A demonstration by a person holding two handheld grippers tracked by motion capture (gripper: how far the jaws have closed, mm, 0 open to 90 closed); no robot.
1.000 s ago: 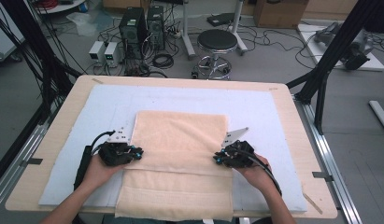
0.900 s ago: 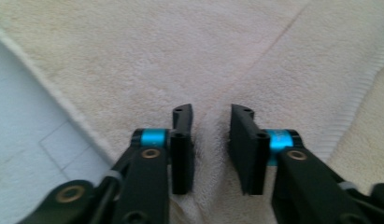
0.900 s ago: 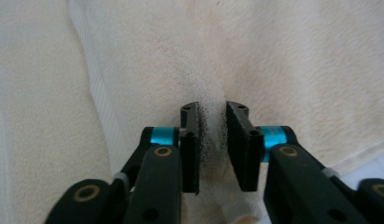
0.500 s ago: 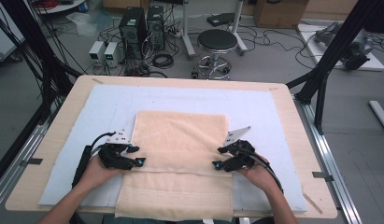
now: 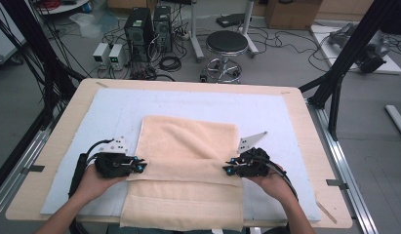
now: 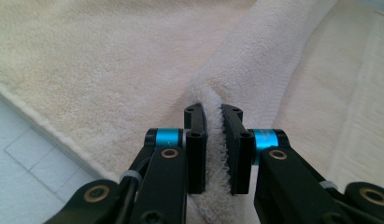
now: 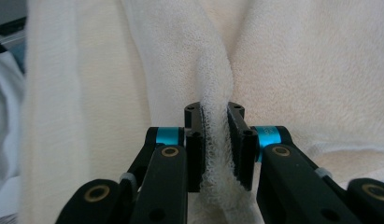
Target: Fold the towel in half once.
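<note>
towel (image 5: 188, 165): 1 | tongs: 2, left tongs (image 6: 213, 122), right tongs (image 7: 214, 120), each pinching it

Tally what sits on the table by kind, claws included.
Towel: 1
Pale blue mat under it: 1
Claws, left claw and right claw, each shut on the towel: 2
Total: 4

Wooden table (image 5: 310, 141), pale blue mat (image 5: 115, 105), towel (image 5: 188, 141)
</note>
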